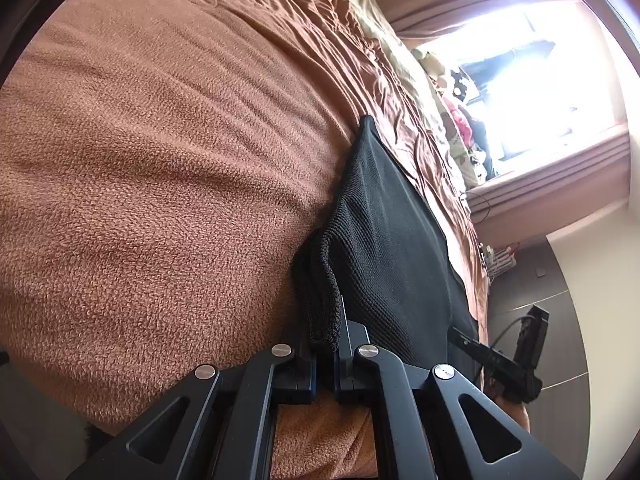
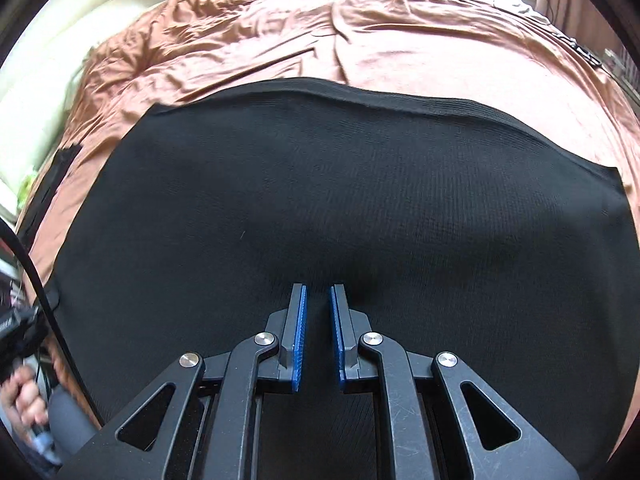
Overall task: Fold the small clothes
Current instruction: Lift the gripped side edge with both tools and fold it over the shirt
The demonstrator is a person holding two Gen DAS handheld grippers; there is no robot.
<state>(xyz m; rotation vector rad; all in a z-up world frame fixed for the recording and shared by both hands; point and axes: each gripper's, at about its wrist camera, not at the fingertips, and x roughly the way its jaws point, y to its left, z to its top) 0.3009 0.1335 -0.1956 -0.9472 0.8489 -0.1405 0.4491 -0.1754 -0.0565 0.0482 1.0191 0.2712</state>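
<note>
In the left wrist view, the left gripper (image 1: 325,336) sits at the lower centre of the frame with its jaws pressed together on a thick folded edge of the black knit garment (image 1: 384,248), which rises from between the fingers and stretches up and to the right toward the middle of the frame. The garment lies on a brown fleece blanket (image 1: 160,168) that fills the left and centre of this view; further up and right the bedding turns to a smoother, wrinkled rust-coloured sheet (image 1: 404,120). At the upper right a bright window (image 1: 532,80) is washed out by light, with a few soft toys (image 1: 436,68) beside it, too small to make out clearly. At the lower right edge of the frame the other black gripper handle (image 1: 500,364) shows, near the garment's lower corner. In the right wrist view, the right gripper (image 2: 318,292) is at the lower centre, its blue-padded fingers (image 2: 299,340) standing a narrow gap apart with nothing between them, tips just over the garment (image 2: 320,184), though contact cannot be told. The garment here spreads flat across most of the frame, its ribbed hem (image 2: 360,94) running along the top edge against the rust sheet (image 2: 320,32). A hand (image 2: 24,400) appears at the lower left edge.
</note>
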